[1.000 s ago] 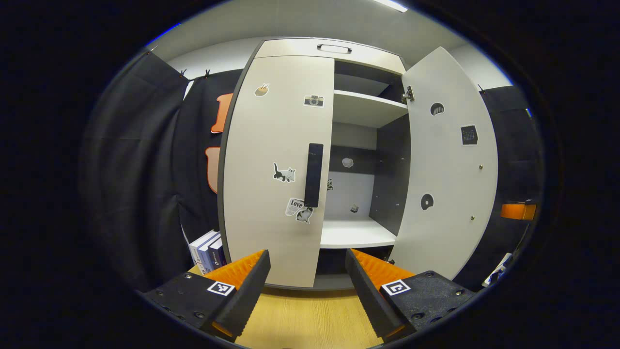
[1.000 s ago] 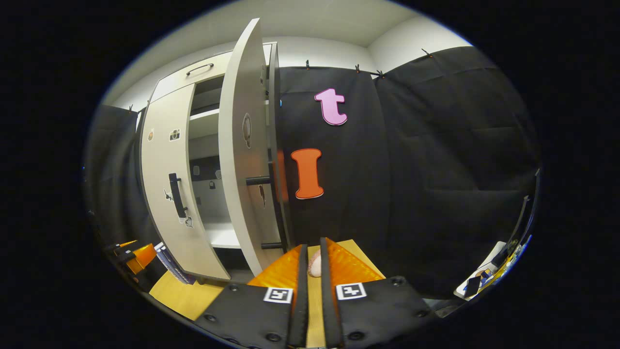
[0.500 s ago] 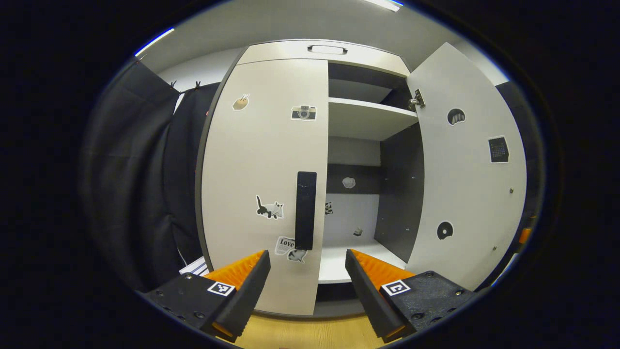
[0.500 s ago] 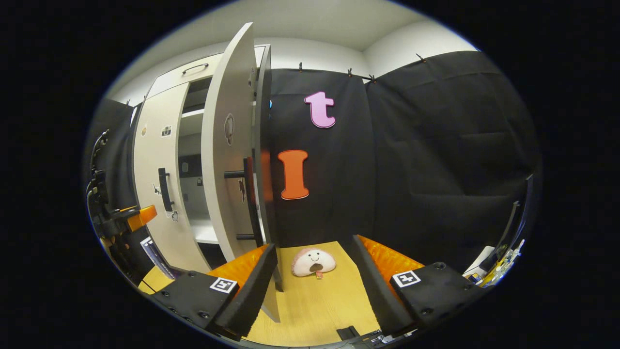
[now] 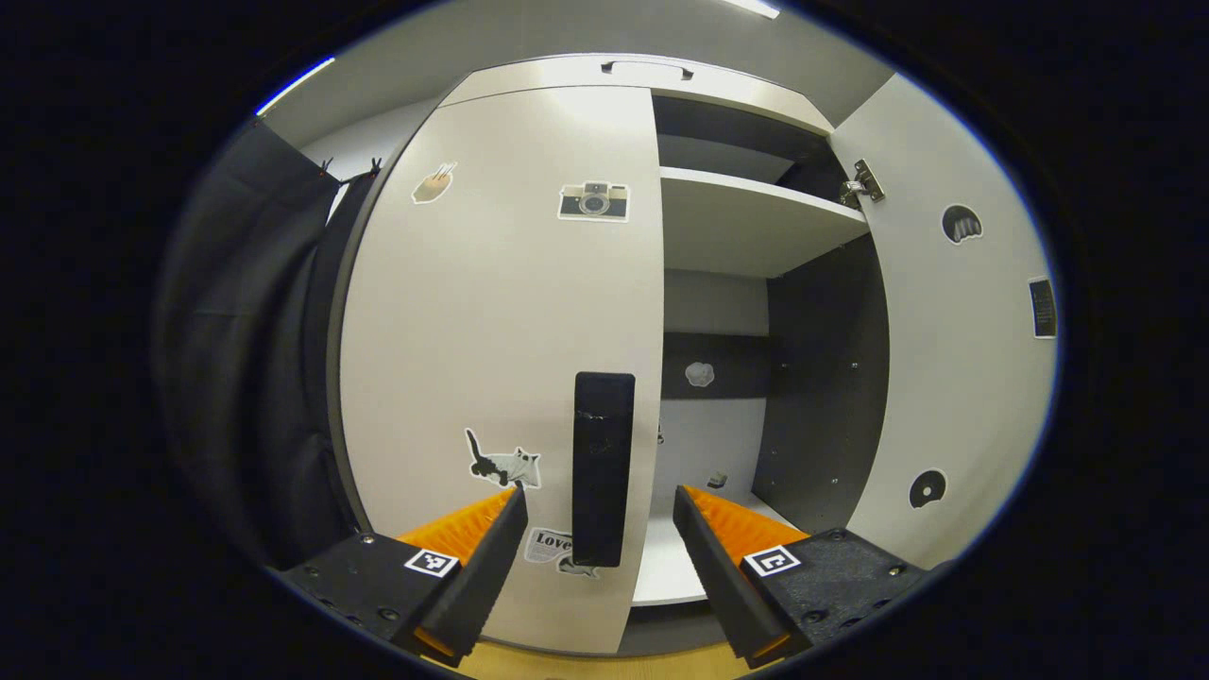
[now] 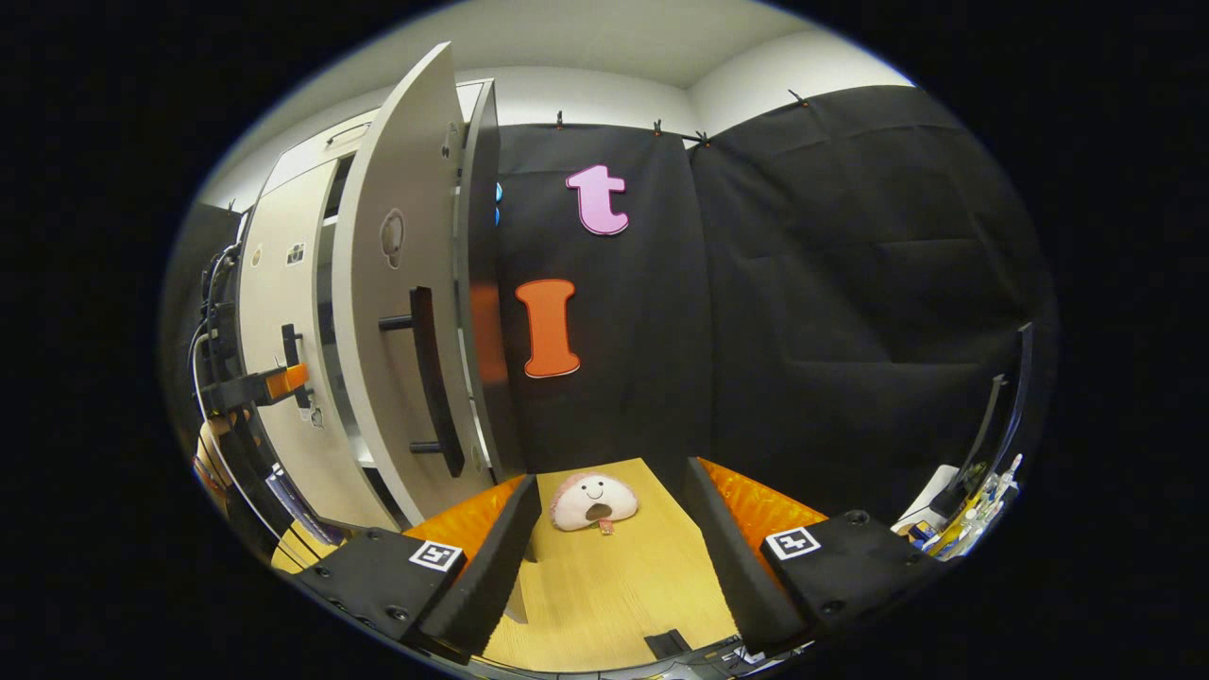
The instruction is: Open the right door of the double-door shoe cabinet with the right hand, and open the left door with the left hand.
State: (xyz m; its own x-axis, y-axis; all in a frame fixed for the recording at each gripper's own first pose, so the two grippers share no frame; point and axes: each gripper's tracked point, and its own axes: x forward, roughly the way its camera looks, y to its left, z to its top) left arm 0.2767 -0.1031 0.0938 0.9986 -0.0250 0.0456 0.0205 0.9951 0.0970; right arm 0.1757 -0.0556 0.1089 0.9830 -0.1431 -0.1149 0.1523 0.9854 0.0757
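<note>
- Cabinet's left door (image 5: pixel 491 359) is shut, centre frame in the left gripper view; left gripper (image 5: pixel 600 557) gapes around its handle (image 5: pixel 603 467) without touching, likely lined up to clamp.
- Right door (image 6: pixel 397 312) stands swung out at left; right gripper (image 6: pixel 614 567) is spread, holding nothing, low over the table (image 6: pixel 604 586).

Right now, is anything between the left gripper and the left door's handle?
Nothing visible. The left gripper is open, and the handle stands straight ahead between its fingers, on the closed left door. The right door is swung open, off to the side.
</note>
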